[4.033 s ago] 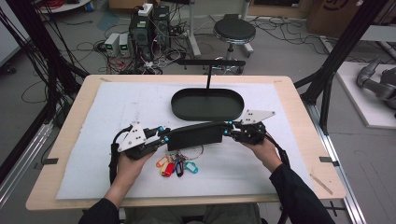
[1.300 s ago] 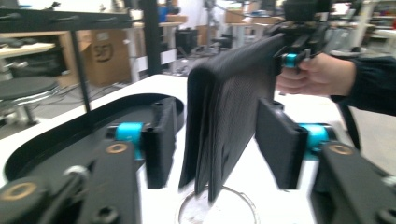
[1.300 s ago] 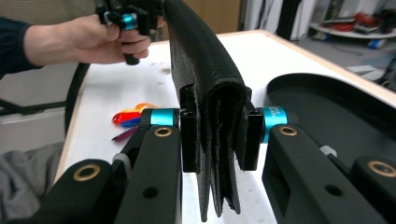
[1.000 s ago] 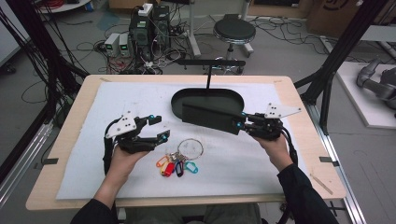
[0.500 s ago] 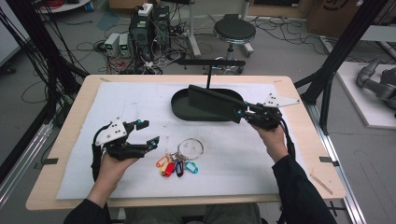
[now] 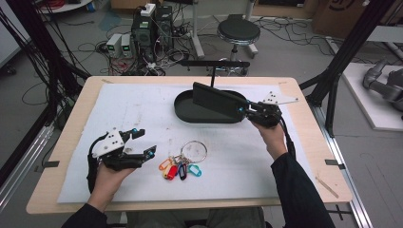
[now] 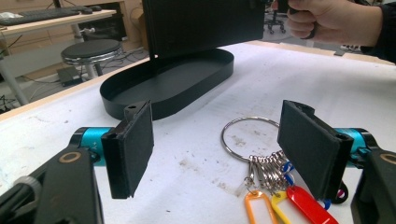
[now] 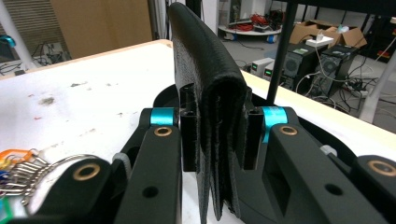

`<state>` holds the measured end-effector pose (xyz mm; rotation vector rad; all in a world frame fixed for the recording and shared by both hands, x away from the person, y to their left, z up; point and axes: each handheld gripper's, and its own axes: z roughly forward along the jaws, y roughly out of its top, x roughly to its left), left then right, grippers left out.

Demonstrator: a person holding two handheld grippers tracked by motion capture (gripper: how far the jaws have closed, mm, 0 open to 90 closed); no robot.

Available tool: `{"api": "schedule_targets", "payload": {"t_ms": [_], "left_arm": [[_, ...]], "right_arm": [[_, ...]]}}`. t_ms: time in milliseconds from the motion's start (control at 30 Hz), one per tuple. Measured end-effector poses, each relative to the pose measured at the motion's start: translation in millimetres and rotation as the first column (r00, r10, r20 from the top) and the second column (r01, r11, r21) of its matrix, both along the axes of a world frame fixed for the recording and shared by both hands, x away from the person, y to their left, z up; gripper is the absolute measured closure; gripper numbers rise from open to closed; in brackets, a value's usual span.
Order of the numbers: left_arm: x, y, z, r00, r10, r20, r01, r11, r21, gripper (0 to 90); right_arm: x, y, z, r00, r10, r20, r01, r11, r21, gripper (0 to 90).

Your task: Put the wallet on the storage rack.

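High view: the right hand-held gripper clamps the black wallet on edge, ahead of it over the black oval tray. Left hand-held gripper, jaws just opened and empty, faces the key ring on the bench. Step: placing; next likely lower, then release.

A light wooden table carries a white, smudged mat over most of its top. On the mat lie a black oval tray and a key ring with coloured tags.
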<state>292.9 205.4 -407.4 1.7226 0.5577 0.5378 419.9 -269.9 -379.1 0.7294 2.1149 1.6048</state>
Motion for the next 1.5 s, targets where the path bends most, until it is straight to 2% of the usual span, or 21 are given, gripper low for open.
{"api": "schedule_targets", "payload": {"t_ms": [200,233,333,433,500,633,900,1133,1267,1500], "left_arm": [[0.4,-0.4,-2.0,1.0,0.007,-0.003,-0.007,0.9999,-0.013,26.7],[0.6,-0.7,-2.4,1.0,0.006,-0.002,-0.006,0.9999,-0.009,26.7],[0.6,-1.4,-3.2,1.0,0.004,-0.003,-0.004,1.0,-0.004,26.7],[0.7,-1.7,-3.7,1.0,-0.002,-0.003,0.002,1.0,-0.009,26.7],[0.6,-1.6,-4.0,1.0,-0.008,0.0,0.008,0.9999,-0.014,26.6],[0.4,-1.3,-4.8,1.0,-0.008,0.002,0.008,0.9999,-0.014,26.4],[-1.1,-0.1,-6.6,1.0,-0.006,-0.001,0.006,0.9998,-0.016,26.1],[-2.4,-0.7,-6.5,1.0,-0.005,0.004,0.005,0.9998,-0.018,26.0],[-2.3,-1.3,-6.7,1.0,-0.007,0.005,0.007,0.9998,-0.017,26.0],[-2.4,-1.0,-7.1,0.9999,-0.012,0.006,0.012,0.9998,-0.014,25.9]], "right_arm": [[6.5,2.5,-2.9,0.9999,-0.016,-0.006,0.016,1.0,-0.004,76.6],[10.3,6.1,-0.5,0.9999,-0.012,-0.011,0.012,1.0,-0.029,76.6],[14.7,12.5,3.0,1.0,-0.008,-0.002,0.008,0.999,-0.046,76.6],[17.0,16.1,3.2,0.9998,-0.01,0.014,0.011,0.999,-0.044,76.6],[20.0,18.3,2.4,1.0,-0.009,-0.003,0.009,0.999,-0.036,76.6],[26.1,23.5,1.1,0.9999,-0.01,-0.004,0.009,0.999,-0.045,76.6],[37.9,31.9,-1.8,0.9999,-0.012,-0.006,0.012,0.999,-0.032,76.6],[45.9,32.8,-9.9,0.9991,-0.037,-0.021,0.036,0.999,-0.035,76.6],[50.8,31.9,-15.9,0.998,-0.044,-0.045,0.043,0.999,-0.025,76.5],[59.1,33.3,-27.3,0.9963,-0.062,-0.059,0.06,0.997,-0.037,76.5]]}}
